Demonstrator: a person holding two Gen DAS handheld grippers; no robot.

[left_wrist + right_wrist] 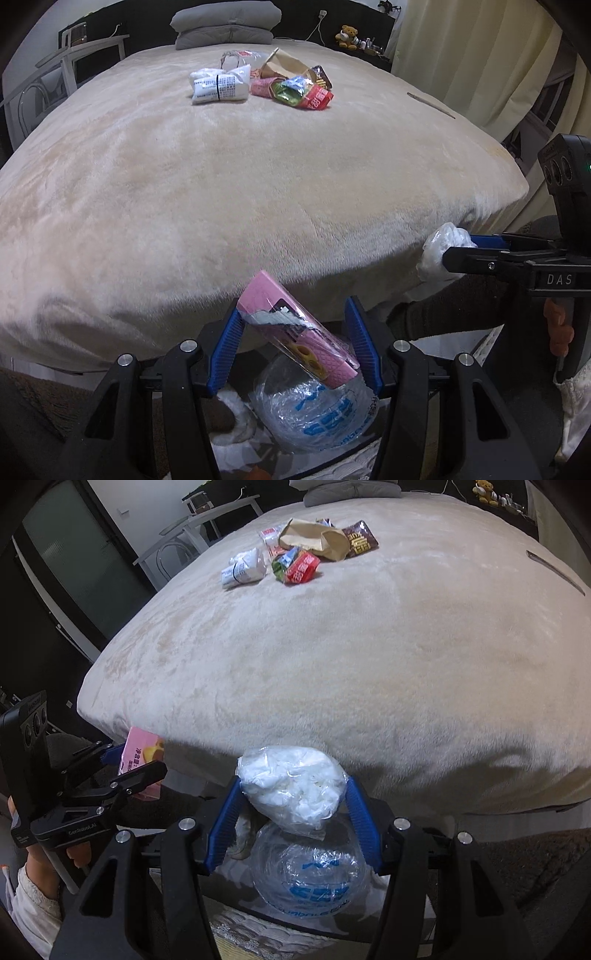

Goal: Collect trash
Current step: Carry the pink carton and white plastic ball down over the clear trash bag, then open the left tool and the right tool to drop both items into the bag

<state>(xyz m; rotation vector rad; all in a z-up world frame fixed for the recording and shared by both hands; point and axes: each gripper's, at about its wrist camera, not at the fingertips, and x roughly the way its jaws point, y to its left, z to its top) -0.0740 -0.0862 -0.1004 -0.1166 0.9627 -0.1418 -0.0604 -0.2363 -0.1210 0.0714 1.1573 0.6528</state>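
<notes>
Past the bed (258,192) edge, left gripper (293,347) clamps pink packet (295,328), right gripper (293,812) clamps white bag (291,786).

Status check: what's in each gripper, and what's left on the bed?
Left gripper shut on pink snack box. Right gripper shut on clear bag of white scraps. Both above the clear plastic-lined bin. Wrapper pile remains on bed.
</notes>
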